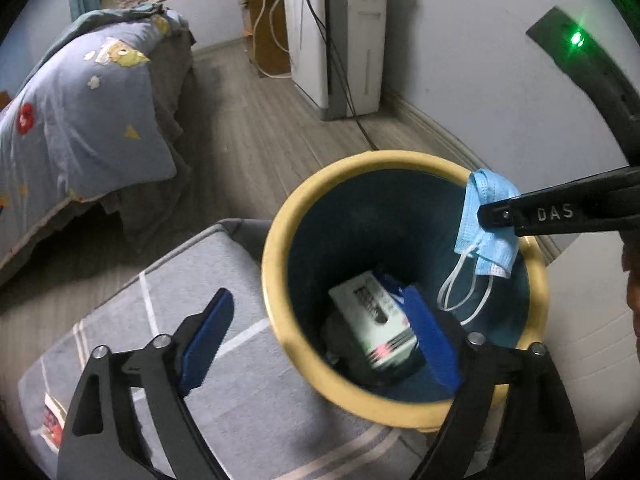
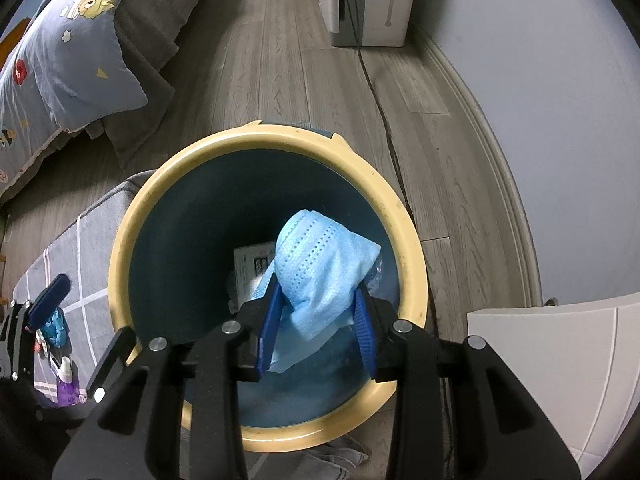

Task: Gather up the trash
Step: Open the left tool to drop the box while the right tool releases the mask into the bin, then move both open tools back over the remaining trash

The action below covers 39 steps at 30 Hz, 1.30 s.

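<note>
Mask [image 2: 320, 264] — a blue disposable face mask — is pinched between the blue pads of the right gripper [image 2: 316, 320], which hangs over the open mouth of the yellow-rimmed bin [image 2: 408, 240]. The left-wrist view shows its white ear loops [image 1: 464, 288] dangling just inside the rim. The left gripper [image 1: 320, 344] stands with fingers wide apart and nothing between them, one finger over the grey mat [image 1: 120, 320], the other over the bin. A white printed carton [image 1: 372, 320] already lies at the bottom, with what may be dark wrapping beside it — too dim to tell. Risks on release: the loops could snag a finger or the rim, leaving the mask draped over the edge.
</note>
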### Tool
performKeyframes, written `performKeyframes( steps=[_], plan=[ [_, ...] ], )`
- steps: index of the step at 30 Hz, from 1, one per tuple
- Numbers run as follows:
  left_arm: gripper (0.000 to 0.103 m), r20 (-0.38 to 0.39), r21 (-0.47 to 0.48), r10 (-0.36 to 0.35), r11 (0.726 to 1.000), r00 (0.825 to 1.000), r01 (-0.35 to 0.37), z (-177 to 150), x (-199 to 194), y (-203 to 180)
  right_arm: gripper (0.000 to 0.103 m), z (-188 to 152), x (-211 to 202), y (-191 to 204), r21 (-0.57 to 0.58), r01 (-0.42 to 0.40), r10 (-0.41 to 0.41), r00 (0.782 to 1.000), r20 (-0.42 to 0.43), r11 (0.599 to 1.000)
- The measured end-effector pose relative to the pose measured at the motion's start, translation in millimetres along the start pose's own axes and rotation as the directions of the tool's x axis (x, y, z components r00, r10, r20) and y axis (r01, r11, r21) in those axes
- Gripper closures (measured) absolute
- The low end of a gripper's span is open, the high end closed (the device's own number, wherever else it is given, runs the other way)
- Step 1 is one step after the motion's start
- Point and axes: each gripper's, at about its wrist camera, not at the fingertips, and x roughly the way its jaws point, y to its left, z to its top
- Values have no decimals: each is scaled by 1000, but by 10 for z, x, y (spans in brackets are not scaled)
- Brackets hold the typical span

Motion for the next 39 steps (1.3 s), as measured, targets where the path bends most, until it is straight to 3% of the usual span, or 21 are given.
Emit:
performKeyframes(
  steps=[1, 4, 8, 10, 13, 22, 32, 35, 39],
  plan=[
    [13, 8, -4, 4, 1000, 1000, -4, -16, -31, 25, 68, 4, 2, 0, 1, -6, 6, 1000, -1, 1000],
    [11, 3, -16, 18, 1000, 1000, -18, -63, -73, 85, 47, 11, -11, 44, -8, -17, 17, 1000, 11, 1000],
    [9, -11, -21, 49, 999, 999, -49, -119, -92, 167, 40, 28, -64, 104, -12, -16, 16, 999, 29, 1000],
    [8, -13, -23, 61, 998, 998, -61, -145, -113, 209, 19, 30, -99, 115, -11, 11, -11, 999, 43, 1000],
    [7, -11, -28, 77, 997, 997, -77, -182, -164, 250, 6, 44, -161, 83, 2, 56, -56, 996, 62, 998],
    [7, -10, -47, 111, 993, 994, -111, -304, -531, 470, 6, 36, -317, 98, 40, 23, -25, 998, 52, 999],
    [6, -10, -150, 202, 968, 979, -201, -555, -1338, 1163, 6, -59, -579, 746, -95, -12, 21, 995, 93, 995],
    [6, -22, -171, 234, 957, 972, -234, -672, -1587, 1420, 6, -108, -617, 929, -135, -18, 31, 995, 97, 991],
    [5, -36, -180, 313, 932, 949, -314, -848, -1873, 1751, 6, -179, -673, 1183, -187, -21, 40, 994, 100, 982]
  ],
)
